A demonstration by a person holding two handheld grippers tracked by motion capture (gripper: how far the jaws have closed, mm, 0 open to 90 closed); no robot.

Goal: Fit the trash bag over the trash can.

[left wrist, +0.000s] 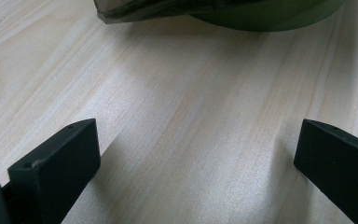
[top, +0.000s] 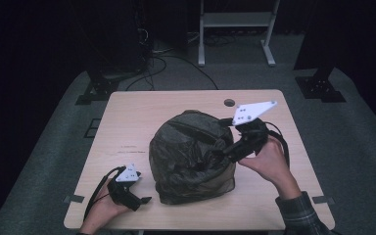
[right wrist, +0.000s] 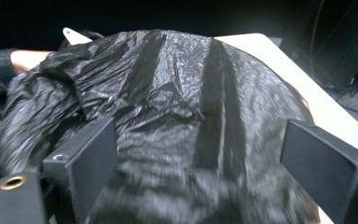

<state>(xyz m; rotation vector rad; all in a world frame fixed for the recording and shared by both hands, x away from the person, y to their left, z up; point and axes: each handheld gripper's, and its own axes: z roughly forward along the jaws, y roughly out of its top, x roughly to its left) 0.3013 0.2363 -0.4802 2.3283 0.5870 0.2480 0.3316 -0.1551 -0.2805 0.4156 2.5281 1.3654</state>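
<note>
The right gripper [top: 226, 152] is hovering open-jawed over the black bag [top: 192, 156], perhaps touching it; the left gripper [top: 144, 200] is resting wide apart on the table [top: 127, 122].

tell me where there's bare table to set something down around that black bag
The widest bare patch runs from the black bag to the table's left edge, above the left gripper. The far strip by the round hole is also free. The right side is crowded by the right gripper and the hand; only a thin strip lies along the near edge.
</note>
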